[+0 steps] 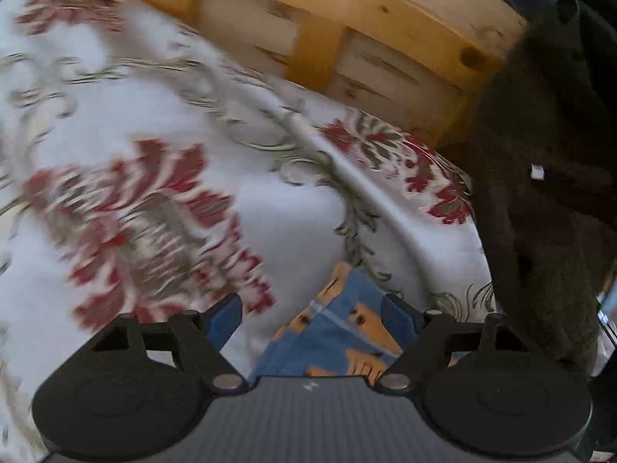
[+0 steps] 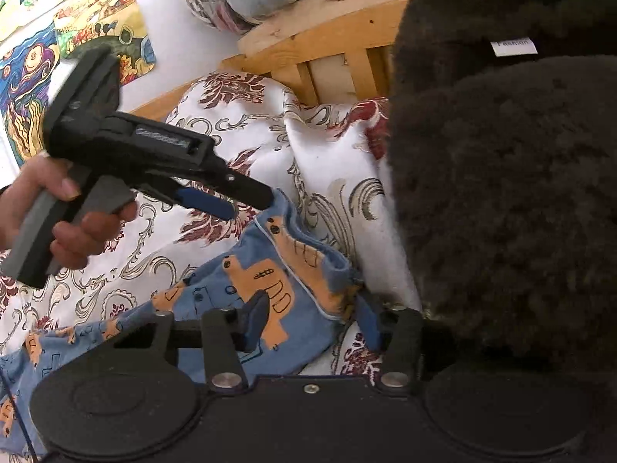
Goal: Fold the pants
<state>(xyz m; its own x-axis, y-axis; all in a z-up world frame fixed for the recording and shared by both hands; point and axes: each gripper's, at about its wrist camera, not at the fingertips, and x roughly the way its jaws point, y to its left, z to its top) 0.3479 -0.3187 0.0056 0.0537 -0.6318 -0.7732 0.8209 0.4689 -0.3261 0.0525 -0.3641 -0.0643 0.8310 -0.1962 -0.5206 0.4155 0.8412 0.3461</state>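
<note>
Small blue pants with orange dinosaur print [image 2: 270, 281] lie crumpled on a white bedspread with red flowers [image 2: 239, 123]. My right gripper [image 2: 312, 320] is open, its fingers on either side of the pants' raised edge. My left gripper [image 1: 312, 316] is open just above a corner of the pants [image 1: 347, 332]. In the right wrist view the left gripper [image 2: 246, 200] is held by a hand, its tips right at the pants' upper end.
A dark brown fleece garment [image 2: 501, 193] fills the right side and also shows in the left wrist view [image 1: 547, 193]. A wooden slatted headboard [image 1: 347, 27] stands behind. Colourful pictures [image 2: 77, 38] hang on the wall at left.
</note>
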